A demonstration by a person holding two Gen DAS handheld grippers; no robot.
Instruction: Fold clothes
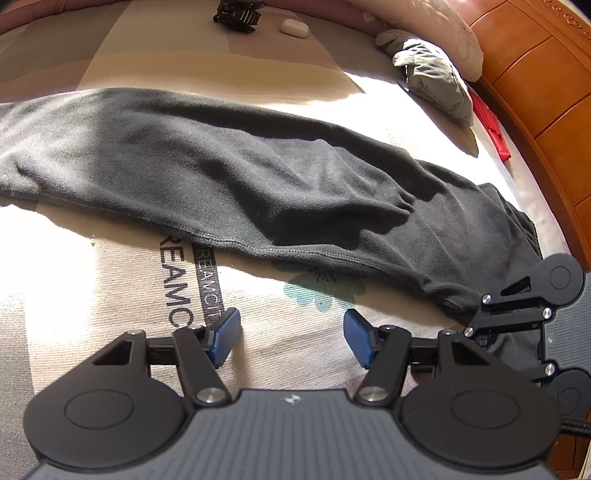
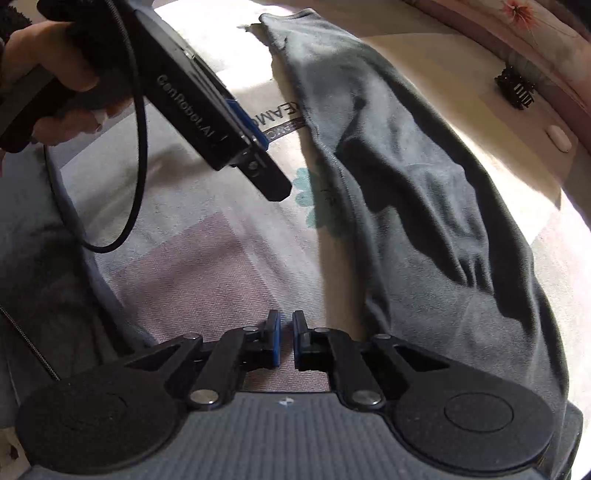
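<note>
A long dark grey fleece garment (image 1: 240,173) lies stretched across the patterned bedsheet (image 1: 110,280), folded lengthwise. In the right wrist view the garment (image 2: 406,177) runs from top centre to bottom right. My left gripper (image 1: 291,339) hovers open over bare sheet just in front of the garment's hem, nothing between its blue pads. A hand (image 2: 55,81) holds that left gripper (image 2: 273,184). My right gripper (image 2: 286,321) is shut, its pads almost together over the sheet beside the garment's near end, holding nothing. The right gripper (image 1: 517,306) shows at the garment's right end.
A crumpled grey-green garment (image 1: 432,74) lies at the far right by a pink pillow (image 1: 443,26). A red item (image 1: 493,129) sits along the wooden headboard (image 1: 535,85). A black clip (image 1: 236,14) and a small white case (image 1: 294,27) rest at the bed's far side.
</note>
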